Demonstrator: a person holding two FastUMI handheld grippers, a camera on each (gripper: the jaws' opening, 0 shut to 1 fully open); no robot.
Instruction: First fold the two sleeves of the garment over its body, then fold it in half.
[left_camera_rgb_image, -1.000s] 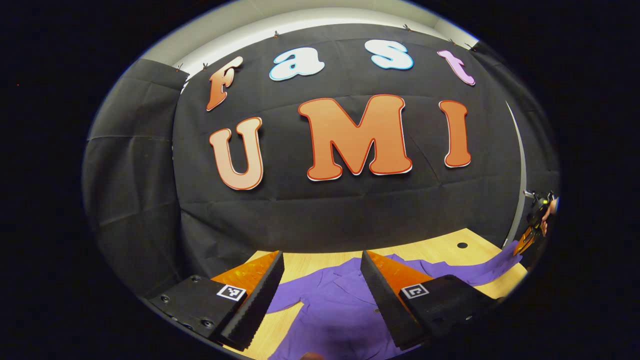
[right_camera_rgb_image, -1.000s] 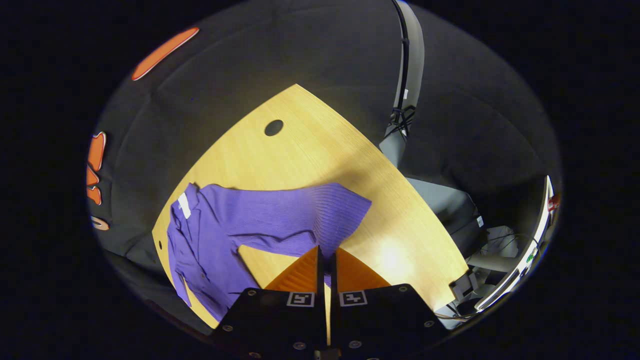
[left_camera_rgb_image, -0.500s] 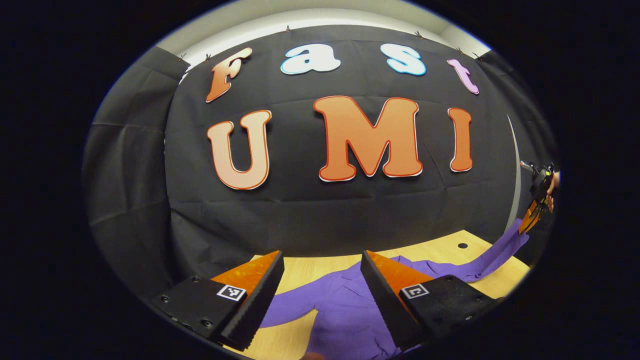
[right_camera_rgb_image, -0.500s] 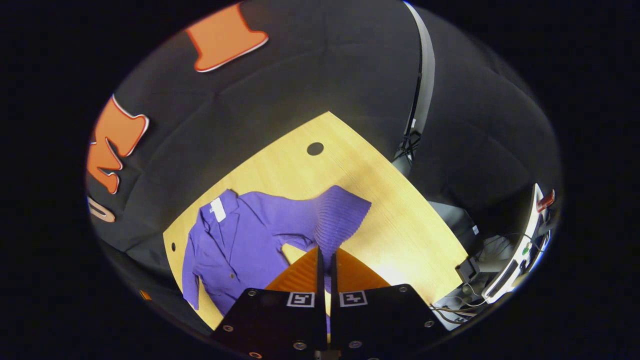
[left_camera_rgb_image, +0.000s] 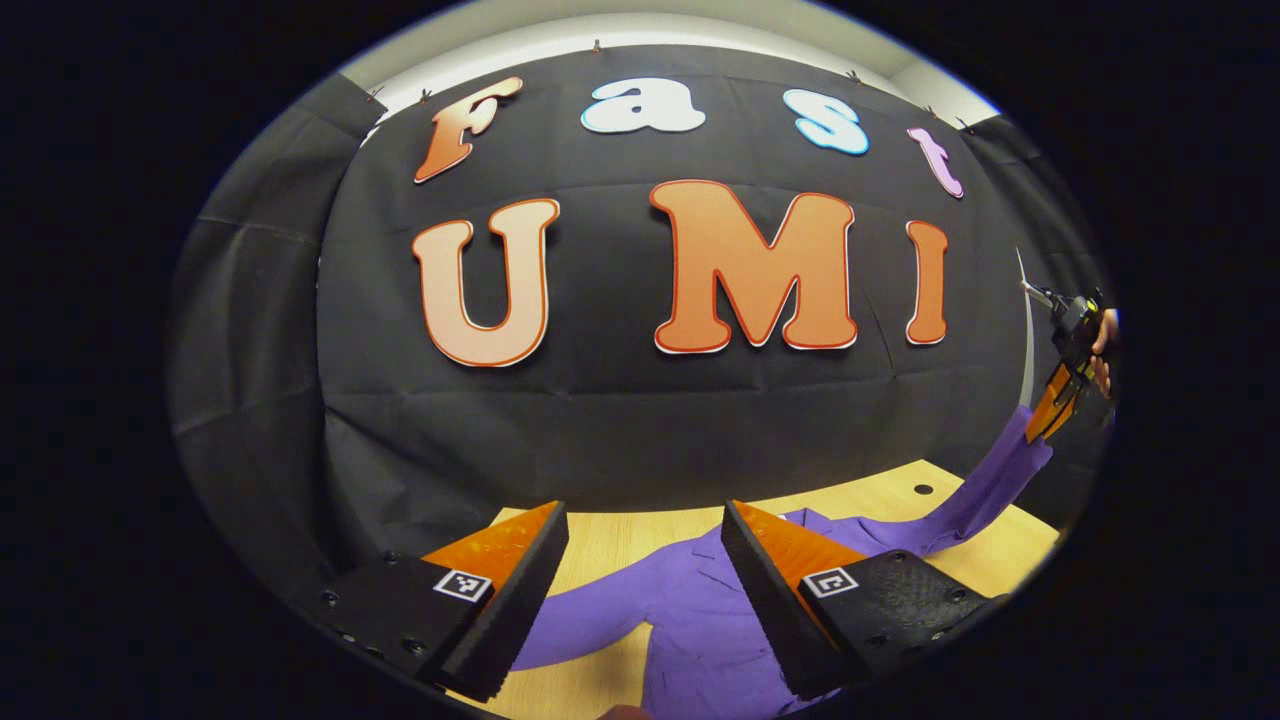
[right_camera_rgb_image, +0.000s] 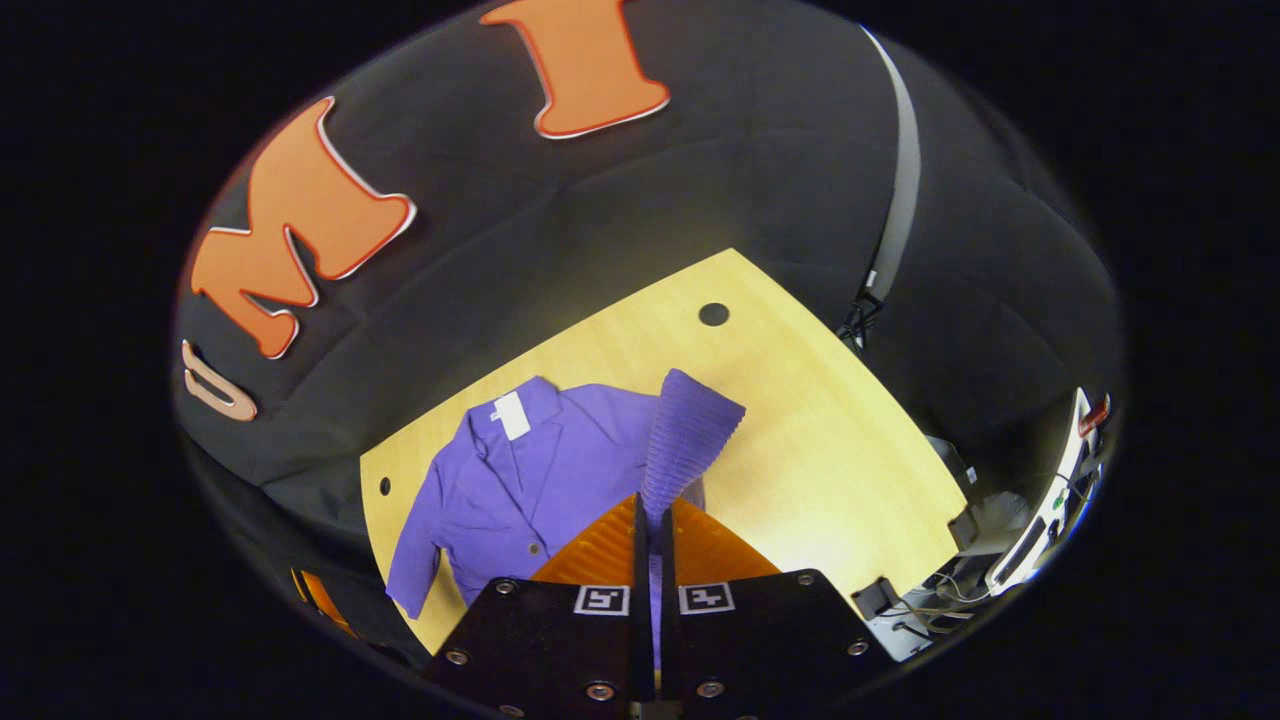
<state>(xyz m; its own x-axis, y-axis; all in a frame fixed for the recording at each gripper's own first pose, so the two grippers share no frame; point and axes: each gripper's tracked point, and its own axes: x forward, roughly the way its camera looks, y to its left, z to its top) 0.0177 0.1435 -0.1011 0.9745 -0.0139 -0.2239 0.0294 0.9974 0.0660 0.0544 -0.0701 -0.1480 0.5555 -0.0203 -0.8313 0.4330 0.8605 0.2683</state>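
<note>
A purple button-up garment (right_camera_rgb_image: 520, 480) lies face up on the wooden table (right_camera_rgb_image: 820, 460), collar toward the wall. My right gripper (right_camera_rgb_image: 650, 515) is shut on the ribbed cuff of one sleeve (right_camera_rgb_image: 685, 440) and holds it lifted above the table. In the left gripper view that sleeve (left_camera_rgb_image: 985, 490) stretches up to the right gripper (left_camera_rgb_image: 1050, 415) at the far right, held by a hand (left_camera_rgb_image: 1103, 350). My left gripper (left_camera_rgb_image: 645, 545) hovers open over the garment (left_camera_rgb_image: 700, 620) near its collar, nothing between its fingers. The other sleeve (right_camera_rgb_image: 415, 565) lies flat beside the body.
The table has a round cable hole (right_camera_rgb_image: 713, 314) near its far edge. Past the table's right edge stand equipment and cables (right_camera_rgb_image: 1000, 540), and a pole (right_camera_rgb_image: 890, 240) rises against the wall.
The right gripper has raised the sleeve cuff higher and swung it over toward the garment's body. The left gripper has stayed open and shifted slightly.
</note>
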